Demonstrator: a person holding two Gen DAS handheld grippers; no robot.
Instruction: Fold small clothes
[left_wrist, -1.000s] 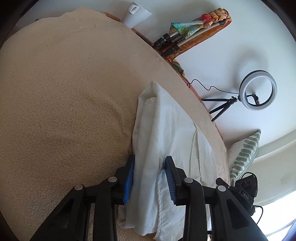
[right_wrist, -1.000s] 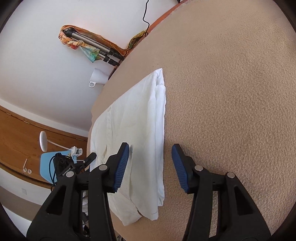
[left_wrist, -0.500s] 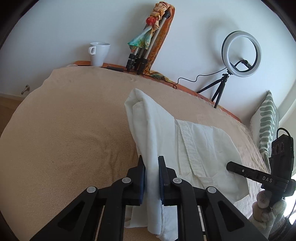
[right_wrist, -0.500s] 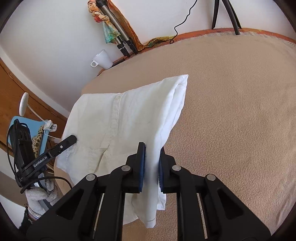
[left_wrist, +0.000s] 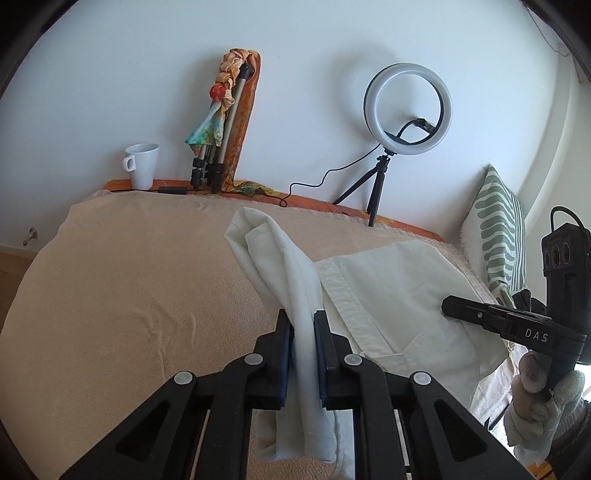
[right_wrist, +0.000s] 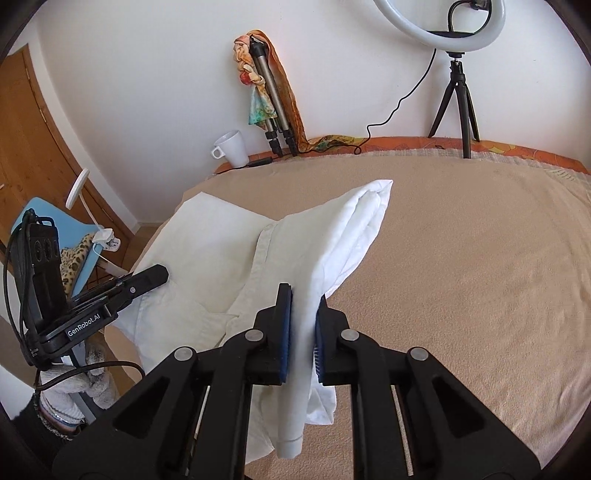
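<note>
A white button shirt (left_wrist: 399, 280) lies on the beige blanket (left_wrist: 129, 295), its placket facing up. My left gripper (left_wrist: 303, 317) is shut on the shirt's left edge, which hangs bunched between the blue pads (left_wrist: 320, 332) and is lifted off the blanket. In the right wrist view the same shirt (right_wrist: 207, 251) spreads to the left. My right gripper (right_wrist: 303, 295) is shut on its right edge, raised as a ridge that runs to the far corner. Each view shows the other gripper at the shirt's opposite side, held by a gloved hand (left_wrist: 535, 402).
Against the far wall stand a white mug (left_wrist: 142, 164), a folded tripod wrapped in a scarf (left_wrist: 221, 122) and a ring light on a small tripod (left_wrist: 408, 107). A striped cushion (left_wrist: 496, 243) lies at the right. A blue chair (right_wrist: 74, 236) stands off the left edge.
Both grippers went from open around the shirt's side edges to shut on them. They then rose and rolled level, pulling the fabric up off the blanket.
</note>
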